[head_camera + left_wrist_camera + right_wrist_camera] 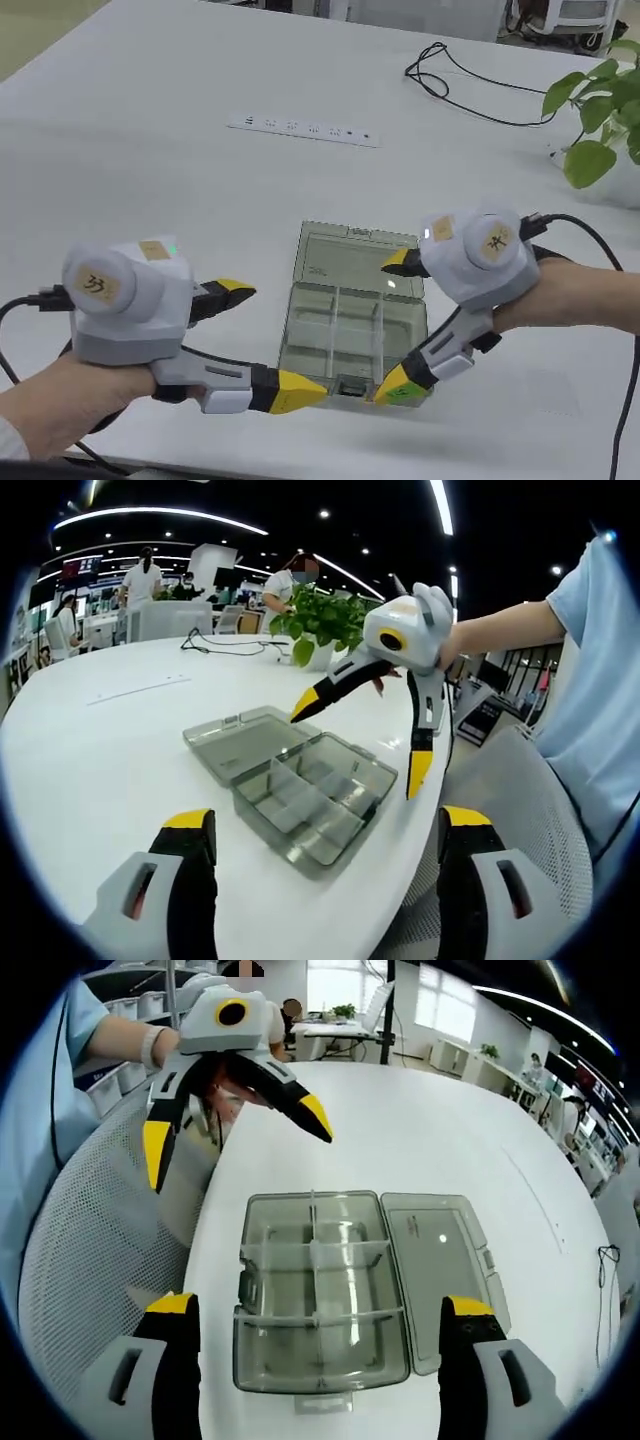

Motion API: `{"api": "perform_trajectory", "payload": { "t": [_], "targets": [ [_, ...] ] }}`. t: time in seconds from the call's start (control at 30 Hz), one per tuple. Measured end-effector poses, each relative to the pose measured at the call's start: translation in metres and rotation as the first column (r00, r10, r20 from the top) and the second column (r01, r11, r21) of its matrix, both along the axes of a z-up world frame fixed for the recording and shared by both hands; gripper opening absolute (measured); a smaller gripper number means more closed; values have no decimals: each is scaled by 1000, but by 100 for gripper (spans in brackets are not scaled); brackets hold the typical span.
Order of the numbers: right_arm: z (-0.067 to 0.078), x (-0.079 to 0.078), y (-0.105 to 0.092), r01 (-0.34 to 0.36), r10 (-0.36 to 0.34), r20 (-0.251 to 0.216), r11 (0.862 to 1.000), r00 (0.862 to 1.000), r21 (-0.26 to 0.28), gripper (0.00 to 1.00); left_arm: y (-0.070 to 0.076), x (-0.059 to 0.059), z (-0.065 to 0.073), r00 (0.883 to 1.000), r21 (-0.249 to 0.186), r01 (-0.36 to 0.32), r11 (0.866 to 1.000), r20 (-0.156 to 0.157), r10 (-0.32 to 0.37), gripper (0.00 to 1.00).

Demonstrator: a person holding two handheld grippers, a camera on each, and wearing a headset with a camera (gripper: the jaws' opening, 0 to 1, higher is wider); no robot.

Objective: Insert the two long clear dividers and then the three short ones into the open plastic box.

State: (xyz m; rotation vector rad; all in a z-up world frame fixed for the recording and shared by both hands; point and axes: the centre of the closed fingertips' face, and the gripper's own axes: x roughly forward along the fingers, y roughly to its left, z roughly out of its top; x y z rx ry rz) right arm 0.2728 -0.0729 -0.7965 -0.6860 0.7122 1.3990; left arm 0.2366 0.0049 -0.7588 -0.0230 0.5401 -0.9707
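Note:
The smoky clear plastic box [292, 340] lies open on the white table, its lid [352, 250] flat on the far side. Clear dividers [318, 1250] stand inside and split it into several compartments. My left gripper [270, 340] hovers open just left of the box with nothing between its jaws. On the box's right side my right gripper [395, 323] is open too, one jaw over the lid and one by the near corner. The left gripper view looks over the box [290, 842] at the right gripper [360, 740]. The right gripper view has the box [320, 1372] below the left gripper [235, 1138].
A white power strip [305, 130] lies further back on the table [150, 120]. A black cable [470, 85] and a potted plant [600, 110] sit at the far right. The table's near edge runs just below the box. A mesh chair [100, 1240] stands beside the table.

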Motion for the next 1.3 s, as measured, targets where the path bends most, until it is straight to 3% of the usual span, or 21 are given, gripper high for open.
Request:
{"api": "perform_trajectory", "payload": {
  "t": [0.4, 0.8, 1.0, 1.13, 1.3],
  "targets": [
    [6, 7, -49, 132, -132, 7, 991, 991, 26, 100, 2, 5, 0, 1000, 14, 0, 1000, 1, 0, 96],
    [1, 5, -120, 229, -229, 19, 973, 973, -24, 99, -3, 5, 1, 1000, 21, 4, 1000, 0, -4, 98],
    [-3, -2, -142, 253, -252, 20, 966, 967, -46, 98, -5, 2, -1, 1000, 29, 7, 1000, -6, -6, 98],
    [-9, -10, -155, 250, -250, 9, 965, 968, -80, 97, -6, 0, 0, 1000, 30, 7, 1000, -6, -7, 97],
    [-27, -22, -179, 199, -204, -10, 961, 979, -191, 85, -4, -2, 2, 1000, 32, -2, 999, -4, 2, 97]
  ]
}}
